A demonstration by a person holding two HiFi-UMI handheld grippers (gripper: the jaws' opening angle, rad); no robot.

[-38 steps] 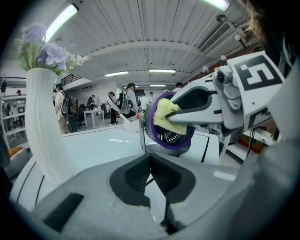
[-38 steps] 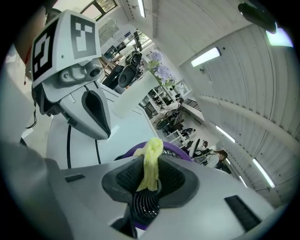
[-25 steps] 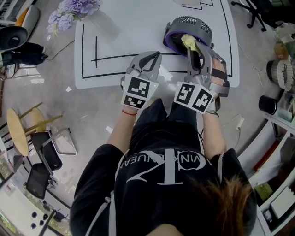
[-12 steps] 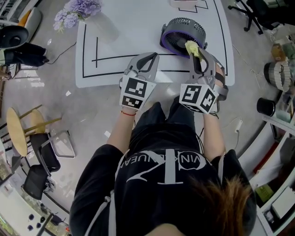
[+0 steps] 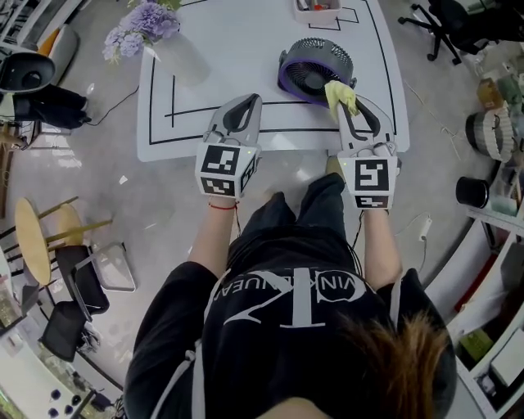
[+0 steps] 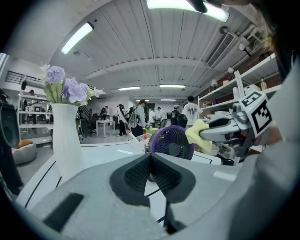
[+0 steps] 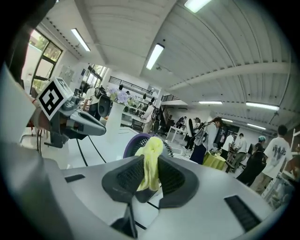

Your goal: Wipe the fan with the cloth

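The small fan (image 5: 312, 68) with a purple ring and dark grille stands on the white table (image 5: 229, 49). It also shows past the jaws as a fan (image 6: 171, 142) in the left gripper view and a fan (image 7: 137, 142) in the right gripper view. My right gripper (image 5: 343, 105) is shut on a yellow cloth (image 5: 341, 95), just in front of the fan's near right edge. The same cloth (image 7: 150, 161) hangs pinched between the jaws. My left gripper (image 5: 246, 105) is shut and empty, left of the fan over the table's near edge.
A white vase of purple flowers (image 5: 143, 20) stands at the table's far left corner, and a vase (image 6: 64, 140) fills the left of the left gripper view. Black tape lines (image 5: 173, 98) mark the tabletop. A small tray (image 5: 317, 8) sits at the far edge. Chairs and shelves surround the table.
Both grippers have drawn back from the fan and risen. The right gripper rolled upright and the cloth came off the fan's grille. The left gripper stayed shut.
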